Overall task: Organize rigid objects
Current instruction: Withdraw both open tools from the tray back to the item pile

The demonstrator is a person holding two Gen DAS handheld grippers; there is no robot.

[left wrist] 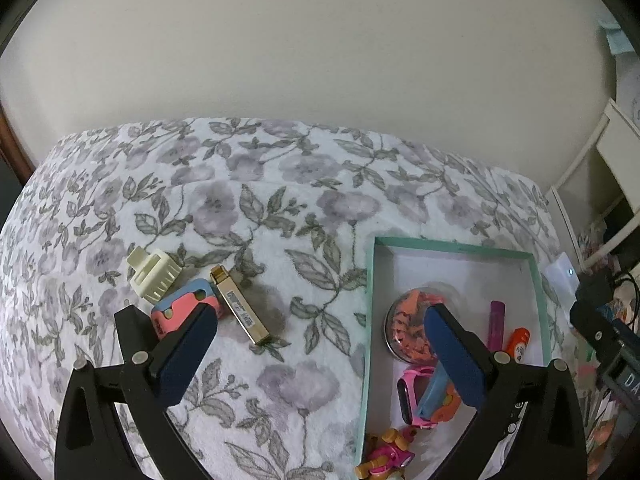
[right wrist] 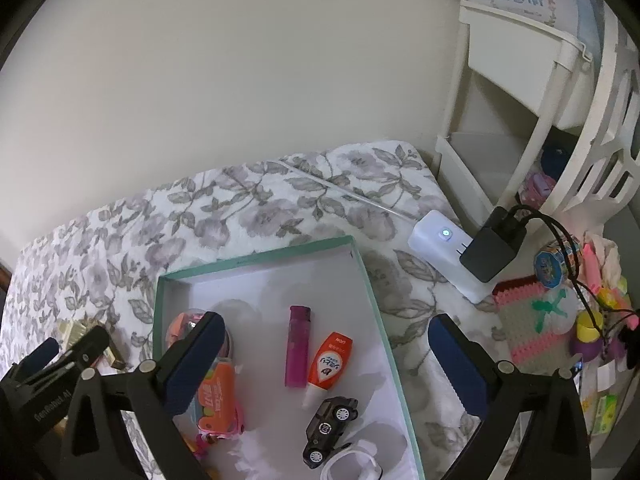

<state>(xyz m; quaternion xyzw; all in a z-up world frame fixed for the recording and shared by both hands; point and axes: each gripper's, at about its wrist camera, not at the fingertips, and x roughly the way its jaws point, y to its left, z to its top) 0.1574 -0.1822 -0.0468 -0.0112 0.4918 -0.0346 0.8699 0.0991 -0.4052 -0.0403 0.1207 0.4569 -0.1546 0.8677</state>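
Note:
My left gripper [left wrist: 320, 344] is open above the floral cloth, with nothing between its fingers. By its left finger [left wrist: 188, 344] lie a cream plug-like piece [left wrist: 154, 276], a pink and blue block [left wrist: 184, 306] and a gold bar [left wrist: 240, 310]. A teal-rimmed box [left wrist: 370, 320] sits at the right. My right gripper [right wrist: 326, 360] is open and empty over that box [right wrist: 256, 258]. Inside it lie a purple lighter [right wrist: 298, 346], an orange bottle [right wrist: 330, 364], a black toy car [right wrist: 330, 426], an orange case [right wrist: 214, 396] and a clear dome [right wrist: 184, 320].
A white power strip [right wrist: 444, 252] with a black charger [right wrist: 492, 252] and cable lies right of the box. Beyond it are a pink brick plate [right wrist: 532, 328], small toys and a white shelf rack [right wrist: 520, 92]. A plain wall backs the cloth-covered surface [left wrist: 280, 184].

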